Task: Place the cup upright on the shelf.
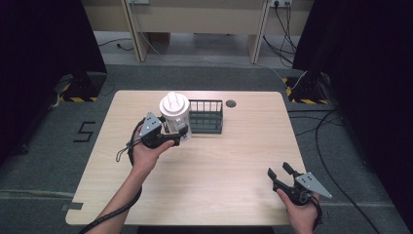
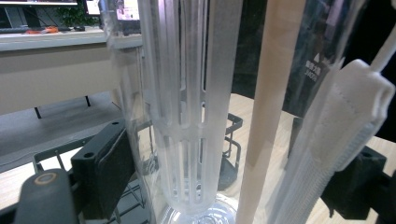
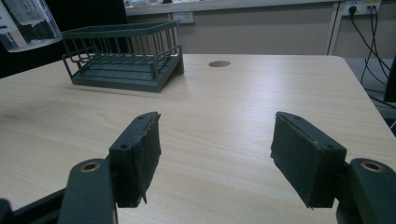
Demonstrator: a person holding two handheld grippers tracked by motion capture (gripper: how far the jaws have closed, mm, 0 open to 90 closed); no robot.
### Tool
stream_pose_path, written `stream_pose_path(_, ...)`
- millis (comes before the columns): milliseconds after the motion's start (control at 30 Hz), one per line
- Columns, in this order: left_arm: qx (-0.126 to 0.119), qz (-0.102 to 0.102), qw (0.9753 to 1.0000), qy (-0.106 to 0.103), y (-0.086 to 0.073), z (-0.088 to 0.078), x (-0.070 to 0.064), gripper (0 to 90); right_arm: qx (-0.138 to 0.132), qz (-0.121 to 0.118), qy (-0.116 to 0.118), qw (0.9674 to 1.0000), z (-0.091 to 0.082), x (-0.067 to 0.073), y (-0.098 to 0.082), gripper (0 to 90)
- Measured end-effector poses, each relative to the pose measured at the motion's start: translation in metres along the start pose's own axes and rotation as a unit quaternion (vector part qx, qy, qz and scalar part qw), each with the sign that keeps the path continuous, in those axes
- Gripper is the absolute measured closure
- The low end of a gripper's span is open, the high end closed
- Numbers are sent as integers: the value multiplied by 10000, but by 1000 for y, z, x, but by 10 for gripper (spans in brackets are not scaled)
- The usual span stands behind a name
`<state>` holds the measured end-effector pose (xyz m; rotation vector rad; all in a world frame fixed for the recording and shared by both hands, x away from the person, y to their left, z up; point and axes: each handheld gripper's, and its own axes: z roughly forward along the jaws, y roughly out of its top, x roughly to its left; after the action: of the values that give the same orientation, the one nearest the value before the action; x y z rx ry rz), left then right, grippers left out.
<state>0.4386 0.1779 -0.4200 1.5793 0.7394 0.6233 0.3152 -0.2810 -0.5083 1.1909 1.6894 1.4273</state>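
Left gripper (image 1: 176, 132) pinches the clear pitcher (image 1: 174, 116) w/ white lid, by the rack (image 1: 206, 117). Looks light but slick, prob. brittle; grip low on wall. Right gripper (image 1: 281, 171) spread, idle.

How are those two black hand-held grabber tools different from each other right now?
The left gripper is shut on the clear pitcher, held up beside the dark wire rack; the right gripper holds nothing. The left one's fingers press the pitcher's wall; the right one's fingers stand wide apart over bare table. Both are black, each held in one hand.
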Motion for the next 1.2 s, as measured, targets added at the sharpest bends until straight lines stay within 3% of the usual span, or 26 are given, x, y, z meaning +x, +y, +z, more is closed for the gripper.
stream_pose_path(1200,-93,-11,9999,134,21,25,15,152,-3,39,8,10000,-2,-2,0,336)
